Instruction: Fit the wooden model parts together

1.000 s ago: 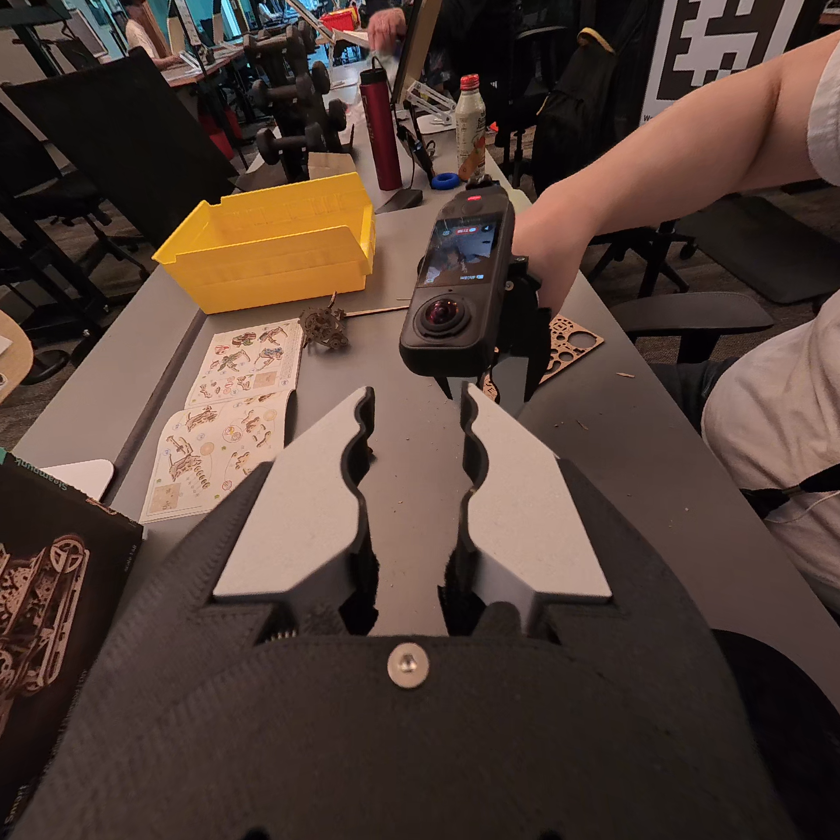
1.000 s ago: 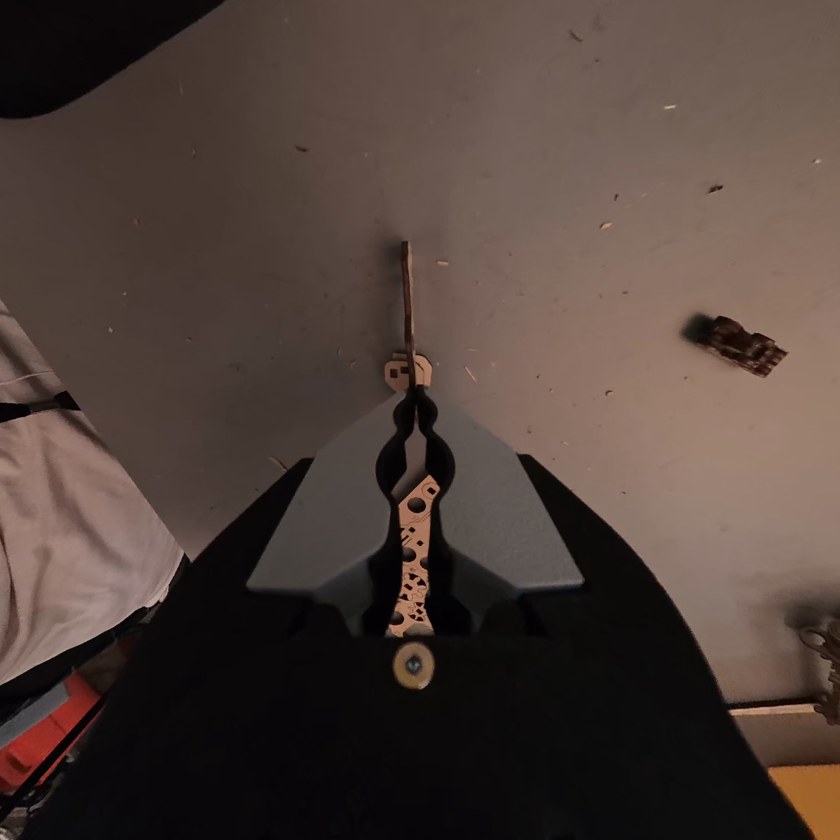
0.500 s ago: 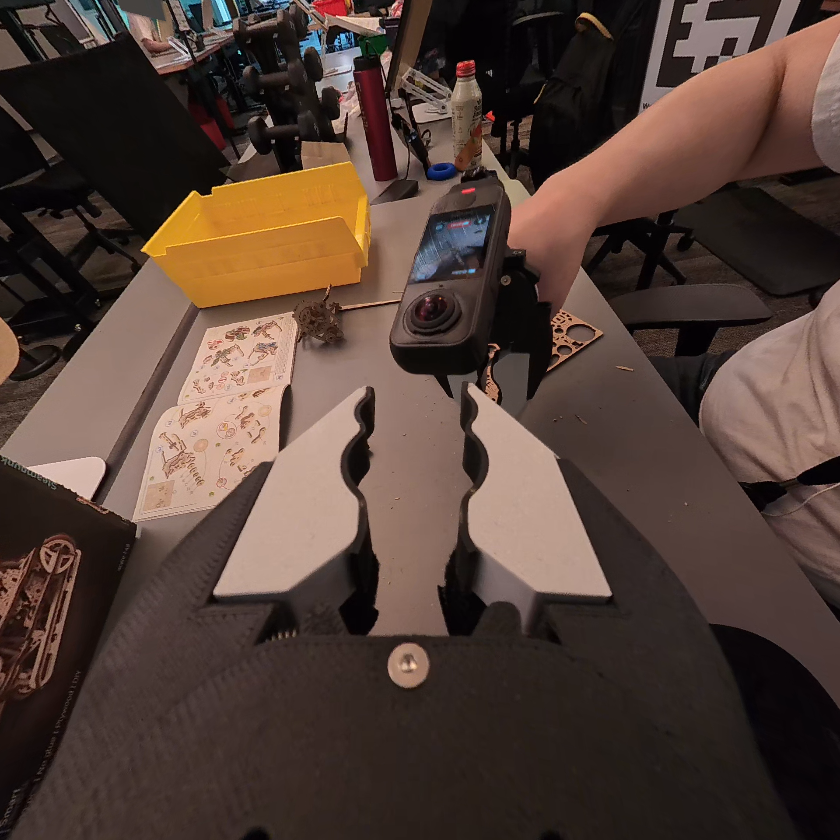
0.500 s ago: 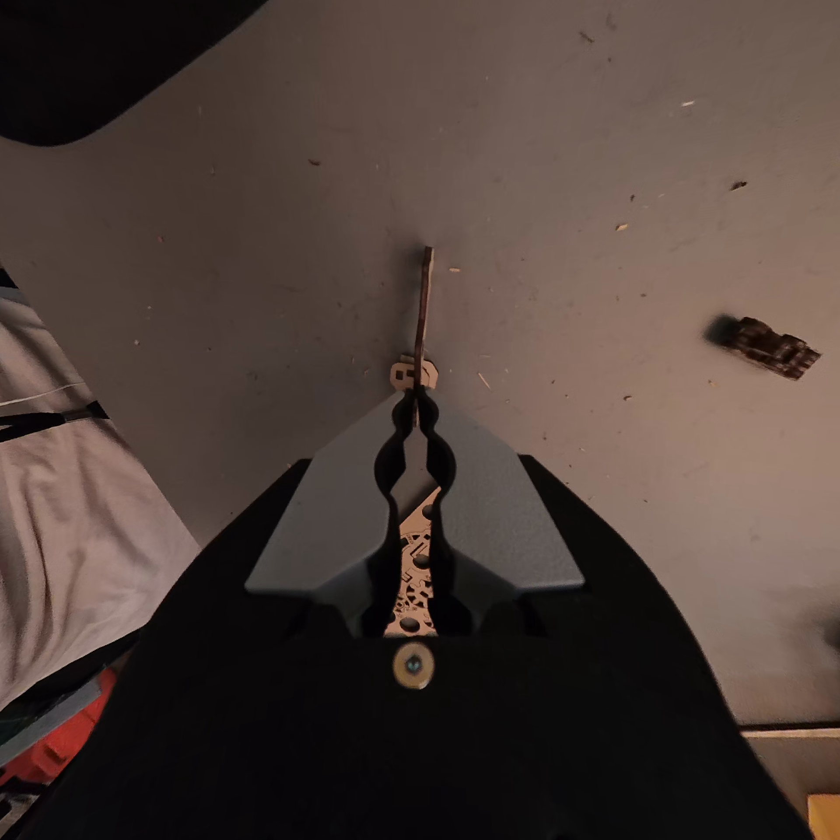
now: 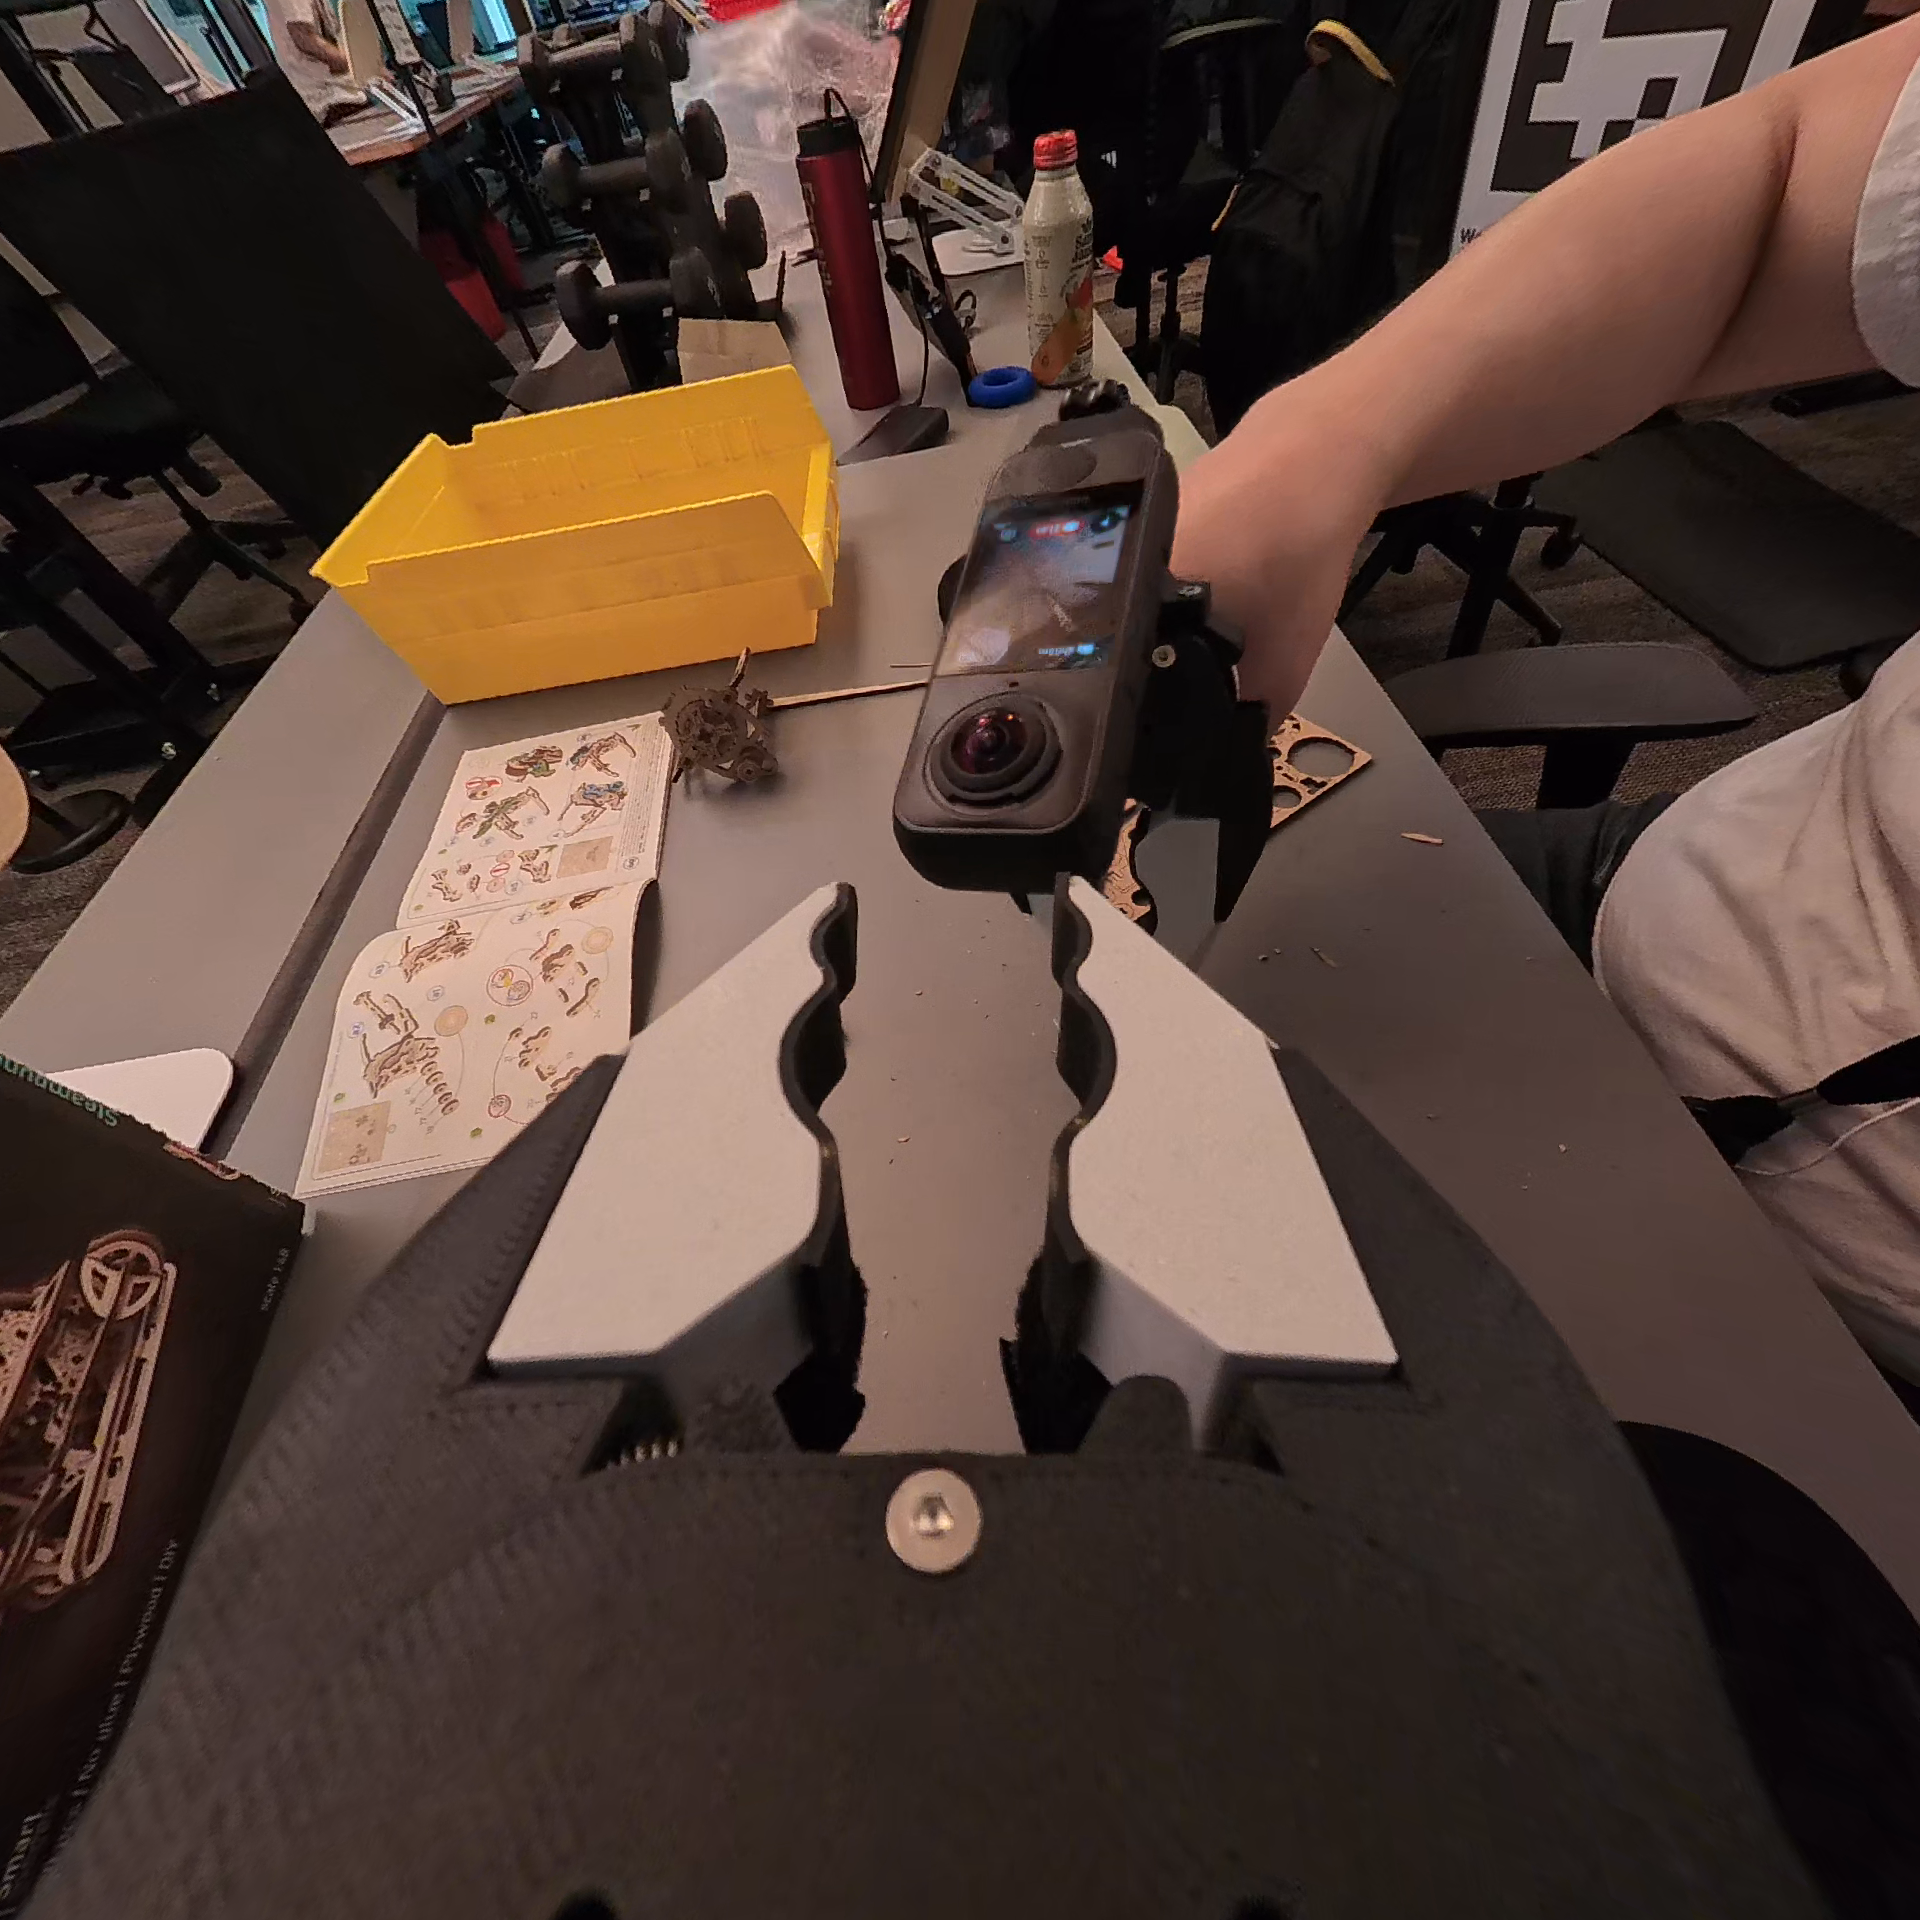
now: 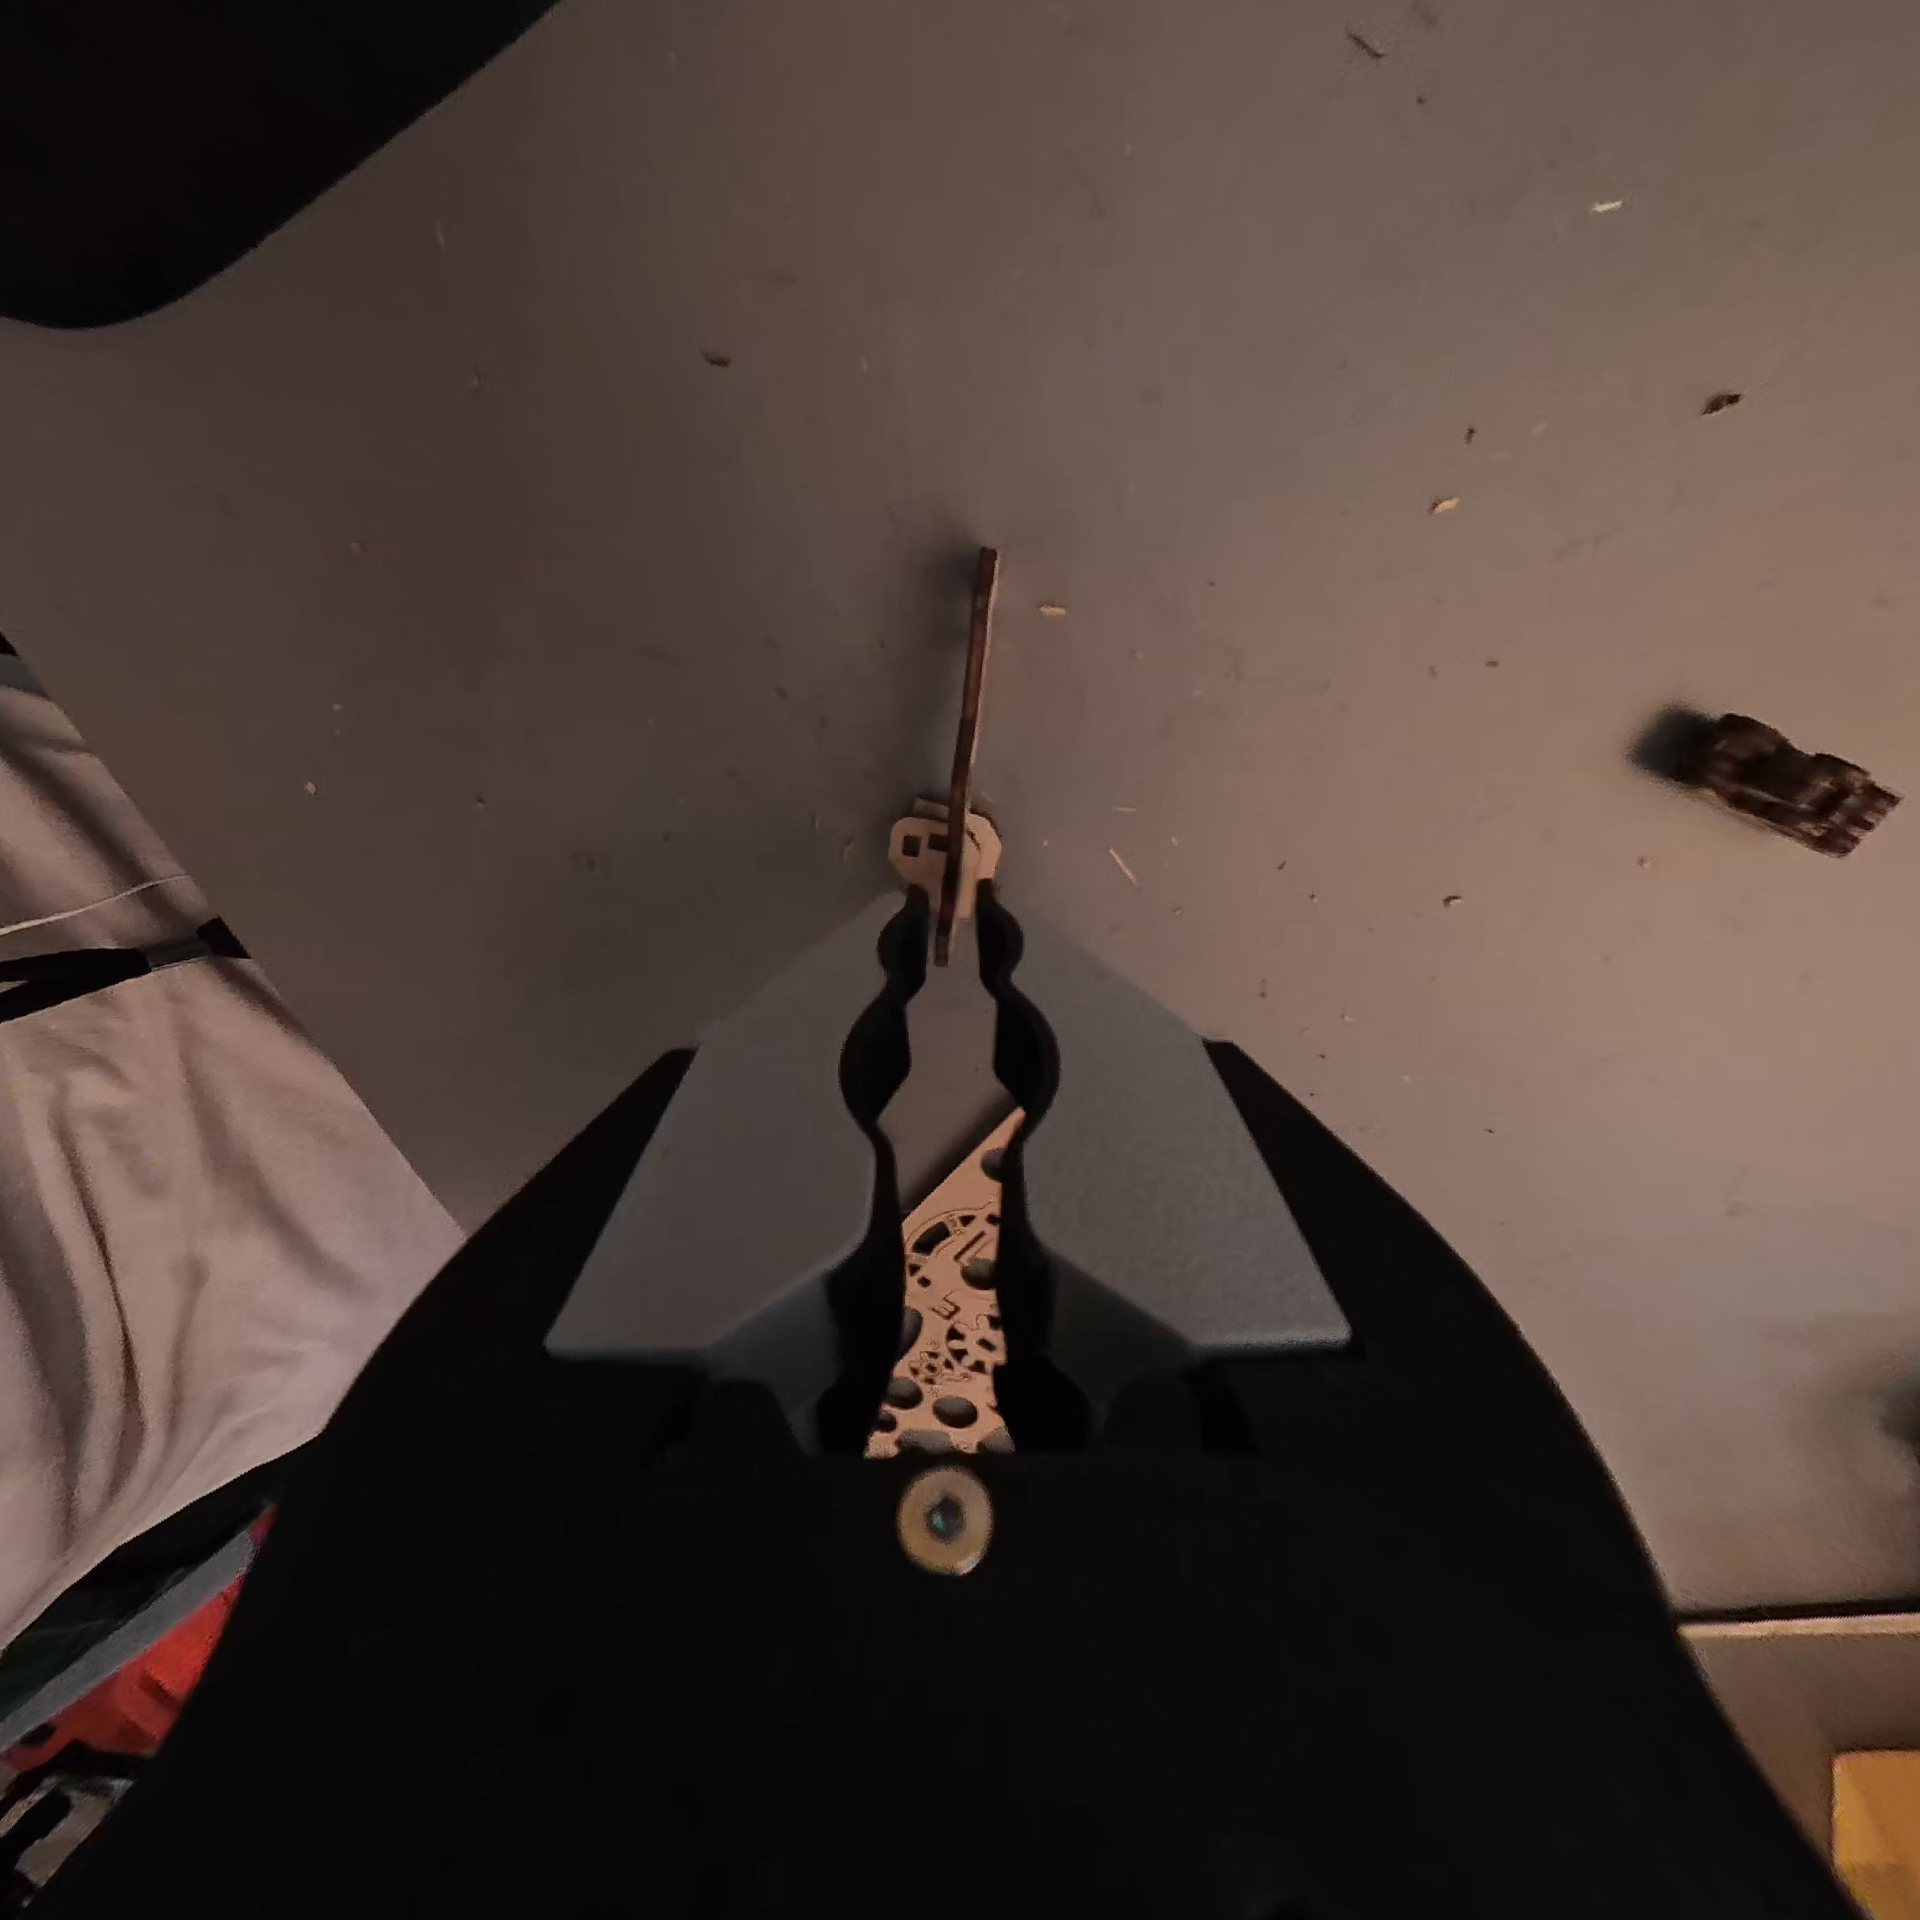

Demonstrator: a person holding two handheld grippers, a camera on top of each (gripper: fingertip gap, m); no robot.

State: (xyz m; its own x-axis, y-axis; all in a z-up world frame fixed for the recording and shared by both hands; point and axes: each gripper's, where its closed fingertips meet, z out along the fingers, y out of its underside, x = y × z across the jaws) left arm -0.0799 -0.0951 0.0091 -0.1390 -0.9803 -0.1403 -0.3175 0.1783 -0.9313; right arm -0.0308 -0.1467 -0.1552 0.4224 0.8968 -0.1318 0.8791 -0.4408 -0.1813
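Hovering low over the grey desk [image 5: 935,1091], the left tongs [image 5: 954,909] are spread apart with nothing but bare desk between the grey fingers. Just beyond them the right tongs [image 5: 1179,873] point down at the desk, gripped by a bare hand [image 5: 1262,561], with a black camera body [image 5: 1029,665] mounted on top and facing back this way. Under those right tongs lies a flat tan wooden sheet with round cut-out holes [image 5: 1304,758], flat on the desk.

From the right wrist view, the right tongs [image 6: 948,920] have their tips drawn in close around a thin dark wooden strip [image 6: 971,717] that stands on edge, with a small pale notched wooden piece [image 6: 930,836] seated across its lower end. Whether the tips actually pinch the strip, I can't tell; a sliver of gap shows on each side. To the right of the strip, well apart, a small dark wooden block [image 6: 1771,779] lies on the desk.

Back in the left wrist view: left of the camera body sits a small dark wooden gear assembly [image 5: 717,727], beside it an open illustrated instruction booklet [image 5: 499,956], and behind that a yellow plastic bin [image 5: 603,551]. A dark printed box [image 5: 94,1382] sits nearest, left of the left tongs.
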